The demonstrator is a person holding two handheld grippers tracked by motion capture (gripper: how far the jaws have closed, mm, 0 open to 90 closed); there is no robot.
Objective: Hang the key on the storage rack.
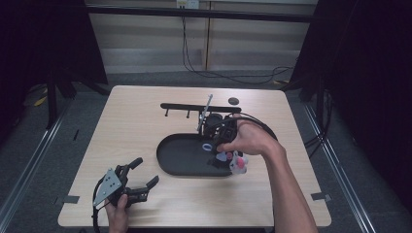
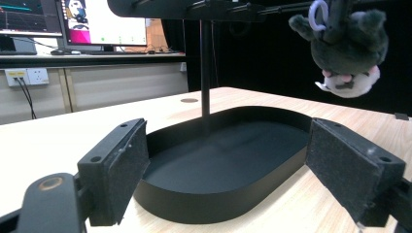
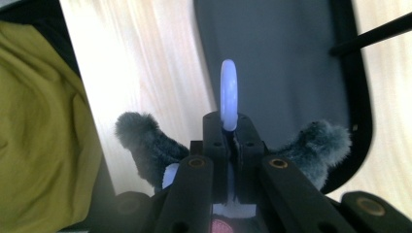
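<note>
A grey and white plush toy (image 1: 238, 162) with a pale blue ring (image 1: 207, 146) hangs over the right end of a black oval tray (image 1: 182, 155). My right gripper (image 1: 212, 148) is shut on that ring. In the right gripper view the ring (image 3: 229, 92) stands up between the closed jaws of that gripper (image 3: 231, 127), with a furry ear (image 3: 143, 141) on either side. My left gripper (image 1: 147, 170) rests open near the table's front left corner. Its jaws (image 2: 226, 145) face the tray (image 2: 218, 199), and the toy (image 2: 347, 48) dangles high on the right.
A black rack with a horizontal peg bar (image 1: 194, 108) on a thin pole (image 2: 205, 73) stands at the tray's far edge. A small dark disc (image 1: 233, 101) lies behind it. A yellow-green garment (image 3: 43, 121) is at the table's near side. Monitors (image 2: 73, 19) sit beyond the table.
</note>
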